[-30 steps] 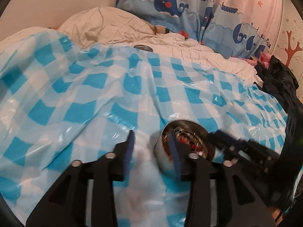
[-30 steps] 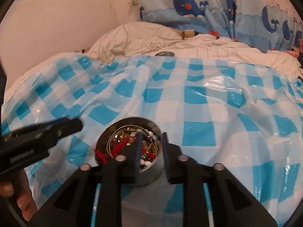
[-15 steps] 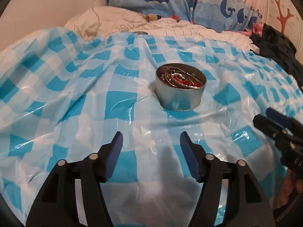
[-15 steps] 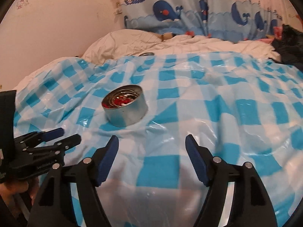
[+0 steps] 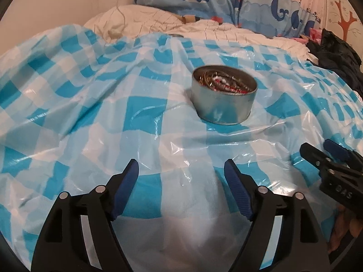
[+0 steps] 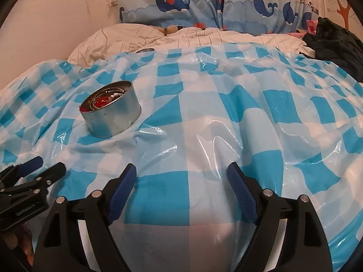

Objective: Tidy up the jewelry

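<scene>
A round metal tin [image 5: 223, 100] [image 6: 111, 110] stands upright on the blue-and-white checked plastic sheet [image 5: 145, 111], filled with jewelry [image 6: 103, 99]: red beads, white pearls and thin metal hoops. My left gripper [image 5: 181, 170] hovers in front of the tin, well short of it, jaws opening with nothing between them. My right gripper [image 6: 181, 173] is to the right of the tin and nearer the camera, jaws opening too and empty. Each gripper shows at the edge of the other's view: the right gripper [image 5: 326, 156] and the left gripper [image 6: 43, 165].
A small round metal lid [image 6: 145, 50] lies at the far edge of the sheet. Behind are a striped white quilt [image 6: 140, 36], a whale-print cloth [image 6: 204, 2] and a dark garment [image 6: 333, 38] at the far right. A hand [image 5: 342, 226] holds the right gripper.
Both grippers have pulled back from the tin, which had been right at their fingertips, and both have opened wide. The tin stays on the sheet.
</scene>
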